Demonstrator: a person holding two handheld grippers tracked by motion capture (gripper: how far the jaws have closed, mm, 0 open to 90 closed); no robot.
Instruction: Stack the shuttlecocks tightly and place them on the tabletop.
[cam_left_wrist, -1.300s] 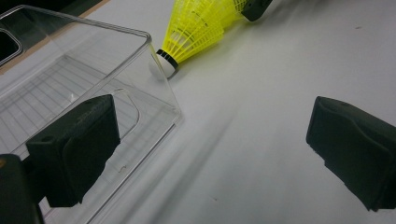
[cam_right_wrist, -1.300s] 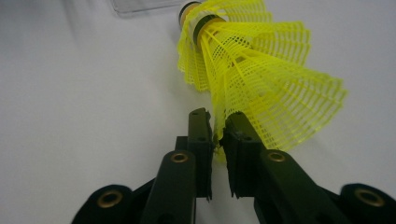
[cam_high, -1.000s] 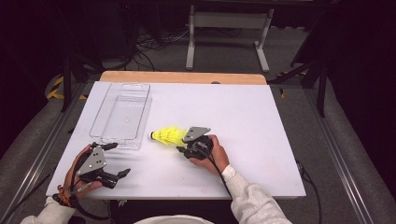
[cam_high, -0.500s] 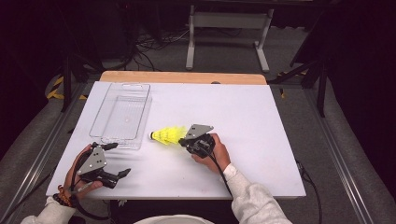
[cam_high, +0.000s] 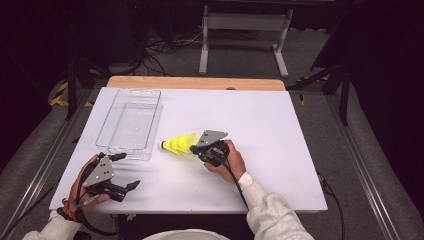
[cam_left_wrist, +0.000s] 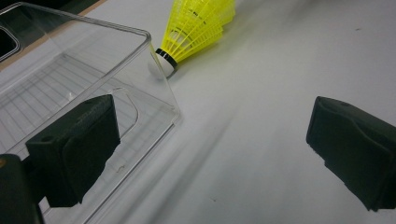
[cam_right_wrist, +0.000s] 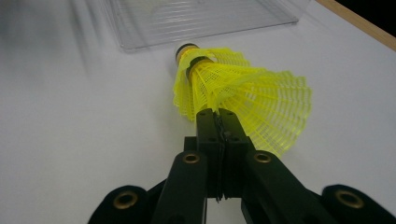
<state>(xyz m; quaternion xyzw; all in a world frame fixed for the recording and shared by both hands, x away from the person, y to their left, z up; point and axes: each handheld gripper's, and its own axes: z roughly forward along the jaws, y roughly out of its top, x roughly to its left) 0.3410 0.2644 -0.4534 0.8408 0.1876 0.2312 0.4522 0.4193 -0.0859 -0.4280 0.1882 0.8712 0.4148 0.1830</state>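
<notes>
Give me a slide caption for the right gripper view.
Right gripper pinching the yellow shuttlecock's skirt edge, clear tray just beyond.

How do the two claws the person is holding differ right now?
The right claw is pinched shut on the skirt of the yellow shuttlecock, while the left claw is spread wide open and holds nothing. The right claw sits near the middle of the white table; the left claw sits at the near left, by the corner of the clear plastic tray. Both are black, hand-held, and point toward the tray.
</notes>
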